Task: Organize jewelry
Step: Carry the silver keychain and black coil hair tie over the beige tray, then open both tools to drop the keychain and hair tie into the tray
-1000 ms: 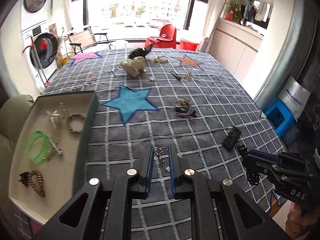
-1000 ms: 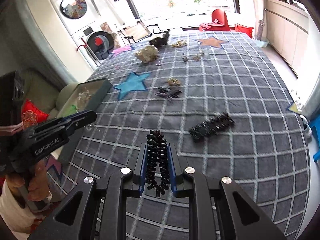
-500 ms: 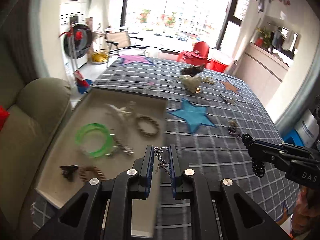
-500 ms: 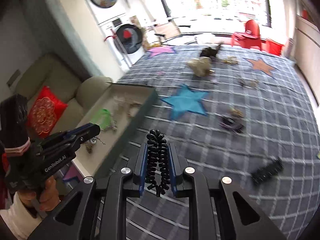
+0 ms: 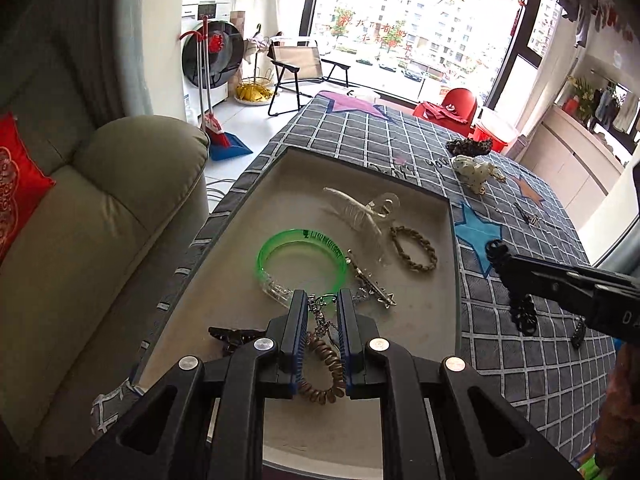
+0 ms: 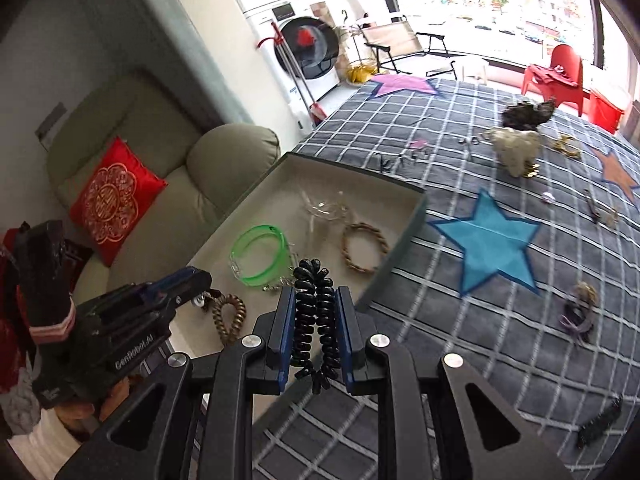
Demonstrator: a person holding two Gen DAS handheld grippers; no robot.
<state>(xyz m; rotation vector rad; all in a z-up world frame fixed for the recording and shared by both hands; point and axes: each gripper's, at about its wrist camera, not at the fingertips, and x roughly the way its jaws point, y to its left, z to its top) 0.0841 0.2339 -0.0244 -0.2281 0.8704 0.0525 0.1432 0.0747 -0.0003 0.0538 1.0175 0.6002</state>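
A grey checked cloth point(image 6: 460, 360) with coloured stars covers the surface; a shallow grey box point(image 5: 454, 288) sits at its left edge, beside an olive sofa point(image 5: 100, 220) bearing a red cushion point(image 6: 116, 200). Behind stand a washing machine point(image 6: 312, 52) and bright windows. The left gripper point(image 5: 322, 312), over the box's near end, pinches a thin silver chain point(image 5: 320, 320) whose shape is hard to make out. The right gripper point(image 6: 316, 312), over the box's near right corner, clamps a black spiral hair tie point(image 6: 314, 320). In the box lie a green bangle point(image 5: 300, 260) with unreadable print, a clear claw clip point(image 5: 360, 212) and a braided bracelet point(image 5: 414, 250). "GenRobot.AI" reads on the left gripper's body.
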